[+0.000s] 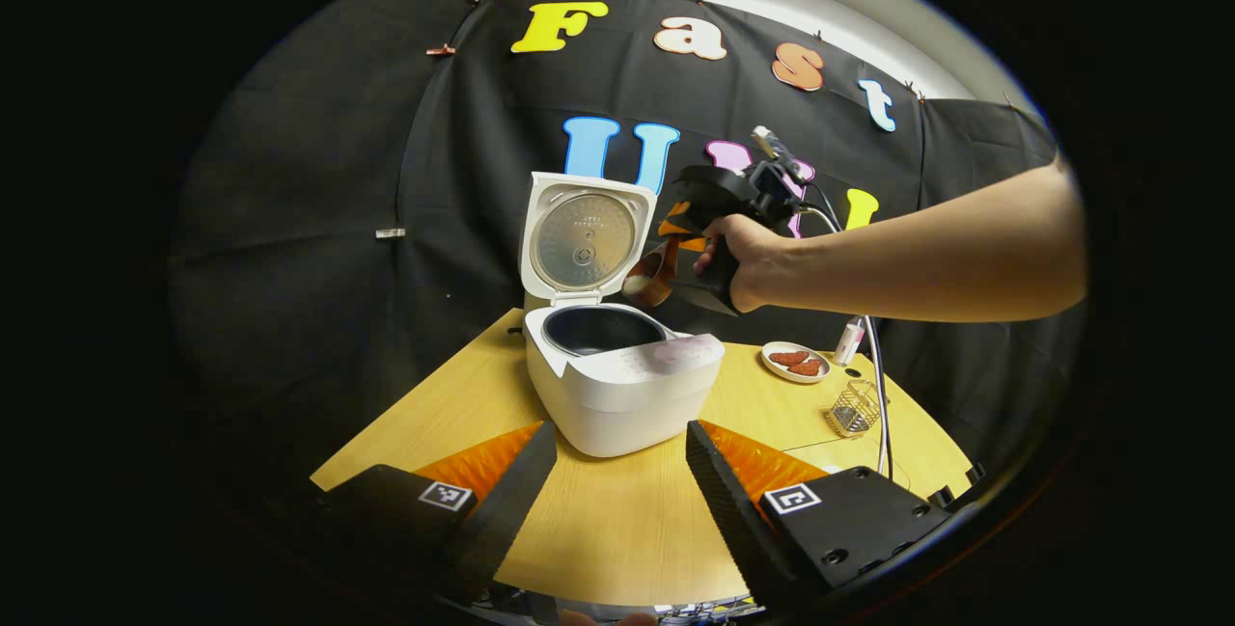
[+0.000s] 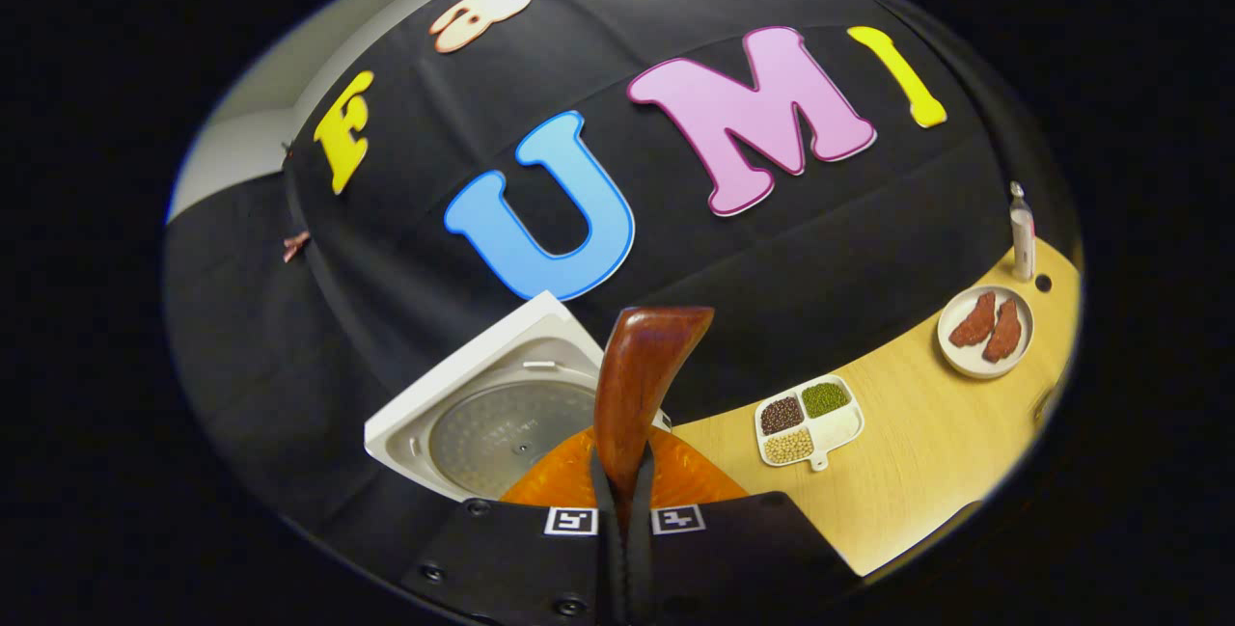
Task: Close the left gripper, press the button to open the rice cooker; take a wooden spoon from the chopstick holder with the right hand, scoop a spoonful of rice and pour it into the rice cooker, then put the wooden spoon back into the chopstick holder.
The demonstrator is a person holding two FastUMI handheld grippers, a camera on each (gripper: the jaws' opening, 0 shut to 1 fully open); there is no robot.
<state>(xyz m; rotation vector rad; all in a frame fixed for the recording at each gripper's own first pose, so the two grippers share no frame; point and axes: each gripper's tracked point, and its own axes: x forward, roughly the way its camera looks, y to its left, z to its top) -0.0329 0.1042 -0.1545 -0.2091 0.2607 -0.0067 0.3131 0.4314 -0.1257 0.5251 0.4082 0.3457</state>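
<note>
Left gripper view: rice cooker (image 1: 617, 385) open, wooden spoon (image 1: 648, 277) carrying rice.

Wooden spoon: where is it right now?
The wooden spoon is clamped in the right gripper, held in the air just right of the rice cooker's raised lid, bowl above the open pot.

I'm seeing a round plate (image 2: 985, 331) of reddish pieces sitting on the table (image 2: 917, 472), a small white bottle (image 2: 1021, 235) standing just beyond it.
</note>
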